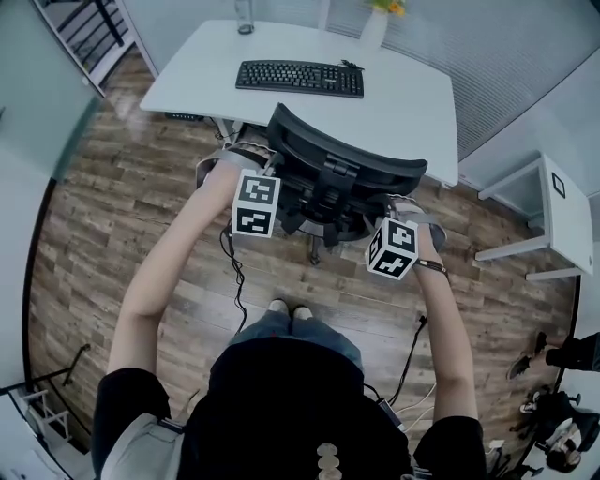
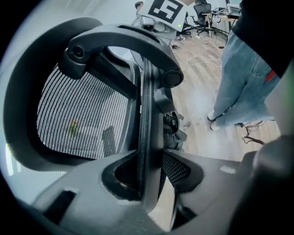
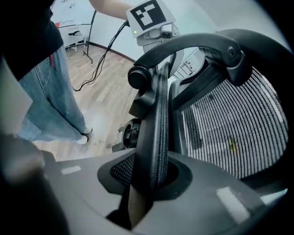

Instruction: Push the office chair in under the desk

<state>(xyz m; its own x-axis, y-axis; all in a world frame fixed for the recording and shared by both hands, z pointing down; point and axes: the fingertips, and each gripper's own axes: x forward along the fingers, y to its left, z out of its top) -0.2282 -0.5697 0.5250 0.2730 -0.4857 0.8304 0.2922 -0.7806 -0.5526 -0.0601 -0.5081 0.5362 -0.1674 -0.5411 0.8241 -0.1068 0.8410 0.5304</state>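
The office chair [image 1: 347, 164] stands on the wood floor [image 1: 141, 234] at the near edge of the white surface [image 1: 412, 103]. Its black mesh backrest faces the person, and its top rim lies right at that edge in the head view. The backrest hides the seat, so how far the seat reaches underneath cannot be told.

The left hand-held gripper [image 2: 149, 160] is clamped on the left side edge of the backrest frame, with the frame running up between its jaws. The right hand-held gripper [image 3: 151, 170] is clamped in the same way on the right side edge. Both arms reach forward from the person, whose shoes [image 1: 289, 307] stand just behind the chair's base.

On the surface a black keyboard [image 1: 300, 78] lies straight ahead of the chair. Farther back are a glass [image 1: 245, 17] and a white vase [image 1: 373, 28] with yellow flowers. A small white side table [image 1: 562, 206] stands well apart at the right.
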